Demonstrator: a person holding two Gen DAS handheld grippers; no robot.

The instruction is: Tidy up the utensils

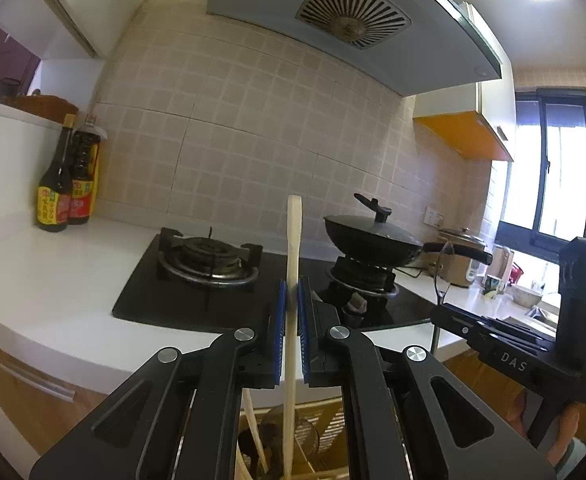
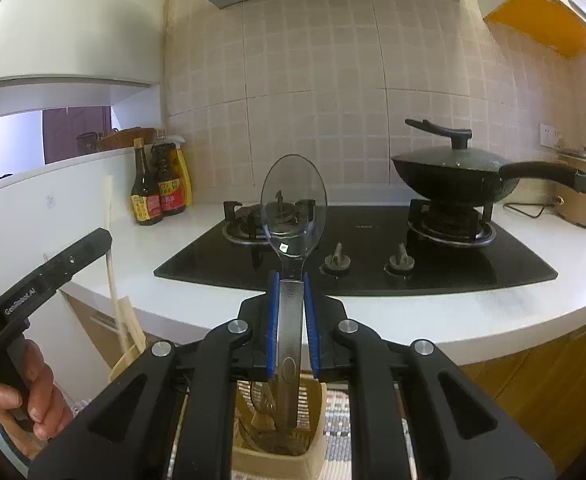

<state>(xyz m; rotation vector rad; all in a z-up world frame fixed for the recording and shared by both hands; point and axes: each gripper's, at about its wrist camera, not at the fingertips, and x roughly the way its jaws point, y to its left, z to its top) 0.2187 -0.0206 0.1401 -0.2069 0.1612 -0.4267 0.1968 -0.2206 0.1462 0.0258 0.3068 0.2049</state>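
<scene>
The left claw [image 1: 291, 292] pinches a pale wooden spatula handle [image 1: 293, 240] upright; the right claw [image 2: 291, 284] pinches a clear plastic serving spoon [image 2: 293, 208], bowl up. Both utensils' lower ends dip into a beige holder [image 2: 313, 456] below the white surface [image 2: 453, 320] with its black gas hob [image 2: 373, 264].

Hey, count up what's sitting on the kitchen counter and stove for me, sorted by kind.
Bottles: 3
Lidded pans: 1
Rice cookers: 1
Total: 5
</scene>
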